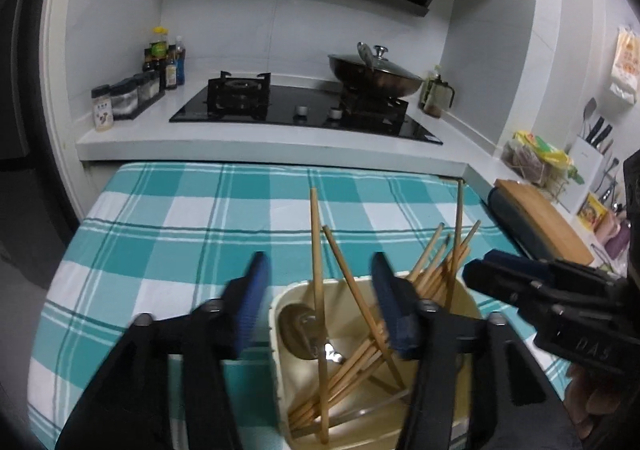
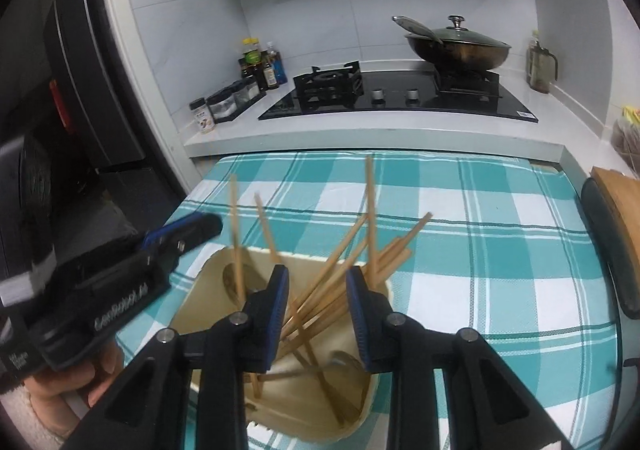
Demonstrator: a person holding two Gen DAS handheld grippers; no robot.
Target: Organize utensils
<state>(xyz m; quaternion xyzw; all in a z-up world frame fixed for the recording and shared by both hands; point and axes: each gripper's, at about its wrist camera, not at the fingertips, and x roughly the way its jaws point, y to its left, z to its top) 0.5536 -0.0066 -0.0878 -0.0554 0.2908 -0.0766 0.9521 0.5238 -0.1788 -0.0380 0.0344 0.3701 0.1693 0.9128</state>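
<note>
A cream plastic holder (image 1: 280, 334) stands on the teal checked cloth (image 1: 160, 234) and holds several wooden chopsticks (image 1: 344, 290) that lean out at different angles, plus a metal spoon (image 1: 298, 326) low inside. My left gripper (image 1: 324, 290) hovers over the holder's left rim with its jaws wide apart; one upright chopstick shows between the pads, untouched. In the right wrist view the same holder (image 2: 216, 290) lies under my right gripper (image 2: 318, 306). Its jaws stand partly apart above the chopstick bundle (image 2: 384, 254), and neither pad presses on a stick. The left gripper (image 2: 196, 228) comes in from the left, held by a hand (image 2: 104, 374).
Behind the cloth runs a white counter with a black gas hob (image 1: 304, 106), a lidded wok (image 1: 376, 72) and condiment jars and bottles (image 1: 132, 94). A wooden cutting board (image 1: 544, 218) and a knife block (image 1: 588, 158) sit to the right. A dark fridge (image 2: 80, 70) stands on the left.
</note>
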